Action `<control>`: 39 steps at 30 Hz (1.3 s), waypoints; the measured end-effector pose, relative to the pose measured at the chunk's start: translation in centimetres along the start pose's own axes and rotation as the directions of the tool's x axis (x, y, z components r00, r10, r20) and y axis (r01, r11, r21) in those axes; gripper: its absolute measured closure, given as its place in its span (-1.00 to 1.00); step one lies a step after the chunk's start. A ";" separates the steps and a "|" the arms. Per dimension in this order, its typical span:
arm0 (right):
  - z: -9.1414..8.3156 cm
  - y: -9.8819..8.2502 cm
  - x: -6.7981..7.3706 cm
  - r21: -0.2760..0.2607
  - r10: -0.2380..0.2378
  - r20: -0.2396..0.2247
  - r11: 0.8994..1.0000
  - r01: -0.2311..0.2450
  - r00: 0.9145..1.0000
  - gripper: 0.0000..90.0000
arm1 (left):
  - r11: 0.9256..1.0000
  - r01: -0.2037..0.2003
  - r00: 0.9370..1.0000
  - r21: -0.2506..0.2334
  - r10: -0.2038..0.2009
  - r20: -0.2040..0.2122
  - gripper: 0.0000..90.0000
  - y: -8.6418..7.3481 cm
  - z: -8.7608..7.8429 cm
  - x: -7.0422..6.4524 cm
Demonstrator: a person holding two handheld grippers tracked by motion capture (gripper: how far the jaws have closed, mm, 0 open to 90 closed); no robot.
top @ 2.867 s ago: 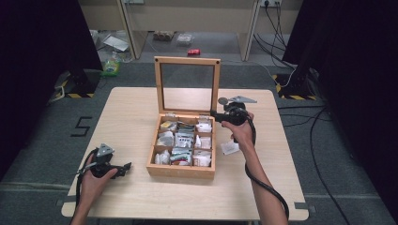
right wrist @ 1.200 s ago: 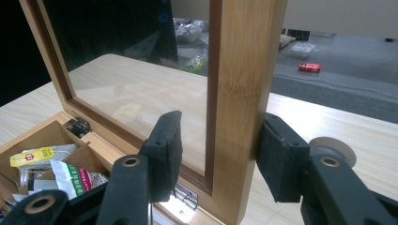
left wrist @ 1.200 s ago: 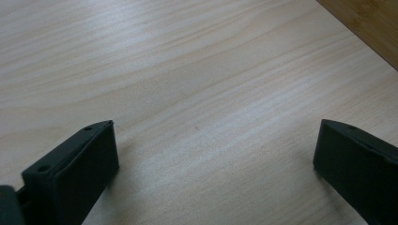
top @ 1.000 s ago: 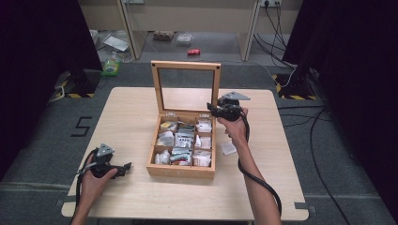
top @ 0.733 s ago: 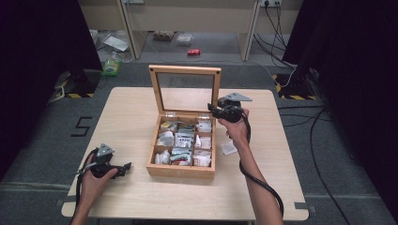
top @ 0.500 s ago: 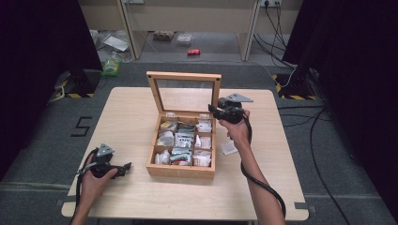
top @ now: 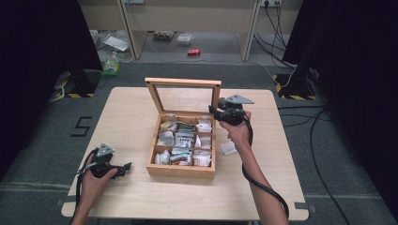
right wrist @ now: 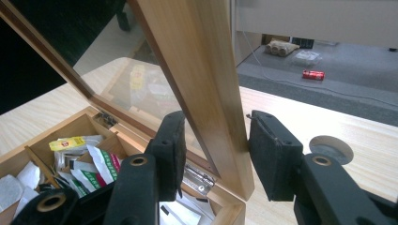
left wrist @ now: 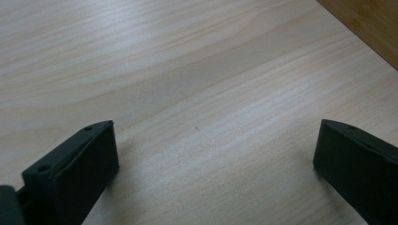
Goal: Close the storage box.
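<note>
My right gripper [right wrist: 213,154] has its jaws astride the lid [right wrist: 206,89] frame's side rail, having just narrowed; whether they touch it, I cannot tell. The lid leans lower over the tea box [top: 182,169] than before (still ajar). My left gripper [left wrist: 213,161] rests open over bare surface [left wrist: 187,70].

We cannot read the small paper sachets [right wrist: 101,161] left of the right tool [right wrist: 213,154]; the hinged wooden glass-paned lid [right wrist: 206,79] runs past the frame's top.
</note>
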State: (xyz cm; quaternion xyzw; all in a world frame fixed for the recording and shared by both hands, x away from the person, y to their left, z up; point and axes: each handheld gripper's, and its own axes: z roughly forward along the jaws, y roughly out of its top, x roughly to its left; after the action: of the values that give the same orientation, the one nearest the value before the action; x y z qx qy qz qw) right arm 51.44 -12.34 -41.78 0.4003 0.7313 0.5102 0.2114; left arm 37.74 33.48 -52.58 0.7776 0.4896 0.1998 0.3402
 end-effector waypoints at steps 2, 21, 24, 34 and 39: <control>-0.3 0.1 0.0 -0.004 0.010 -0.005 1.000 -0.010 1.000 0.28 | 1.000 0.001 1.000 0.000 -0.001 0.000 -1.00 0.0 0.0 0.0; -2.6 -0.1 1.4 0.019 -0.062 -0.053 0.998 0.063 0.997 0.18 | 1.000 0.001 1.000 -0.002 -0.001 -0.001 -1.00 0.0 0.0 0.0; -3.2 -0.1 1.6 0.001 -0.059 -0.063 0.998 0.060 0.996 0.16 | 1.000 0.000 1.000 -0.002 0.000 -0.001 -1.00 0.0 0.0 0.0; -4.3 -0.5 2.0 -0.022 -0.044 -0.090 0.999 0.042 0.995 0.15 | 1.000 0.000 1.000 -0.003 0.000 -0.002 -1.00 0.0 0.0 0.0; -4.5 -0.9 2.1 -0.021 -0.039 -0.100 0.999 0.037 0.994 0.15 | 1.000 -0.001 1.000 -0.002 0.001 -0.002 -1.00 0.0 0.0 0.0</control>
State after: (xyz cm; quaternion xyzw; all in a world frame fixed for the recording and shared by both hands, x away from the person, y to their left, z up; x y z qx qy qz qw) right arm 46.60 -13.41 -40.65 0.3583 0.7434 0.5326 0.1879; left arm 37.73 33.46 -52.59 0.7774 0.4892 0.2011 0.3404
